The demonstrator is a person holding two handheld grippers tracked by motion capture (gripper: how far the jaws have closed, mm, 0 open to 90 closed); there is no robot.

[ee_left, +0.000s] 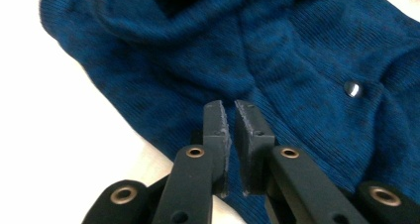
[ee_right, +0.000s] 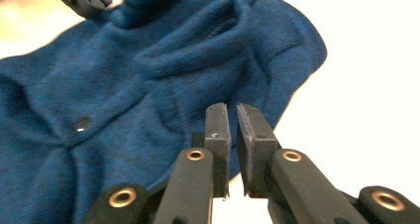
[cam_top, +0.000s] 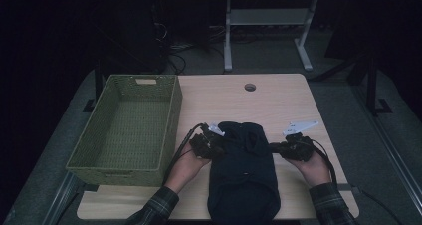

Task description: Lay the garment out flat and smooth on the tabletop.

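- A pale wooden desk (cam_top: pixel 293 95) stands in a dark room, with a green woven basket (cam_top: pixel 127 128) at its left.
- A blue sweater (cam_top: pixel 244 172) lies at the desk's near middle; its near hem is cut off by the frame.
- The left tool (ee_left: pixel 230 116) and right tool (ee_right: pixel 232 119) flank the sweater, jaws a narrow slit apart, gripping nothing.

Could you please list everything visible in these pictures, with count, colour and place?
Sweater: one, dark blue knit, folded on the near middle of the table between the grippers.
Button: one, dark, on the sweater's front.
Basket: one, green woven, empty, on the table's left side.
Table: one, light wood, round hole near its far edge.
Left gripper: one, black, at the sweater's left edge, jaws slightly apart.
Right gripper: one, black, at its right edge, likewise.
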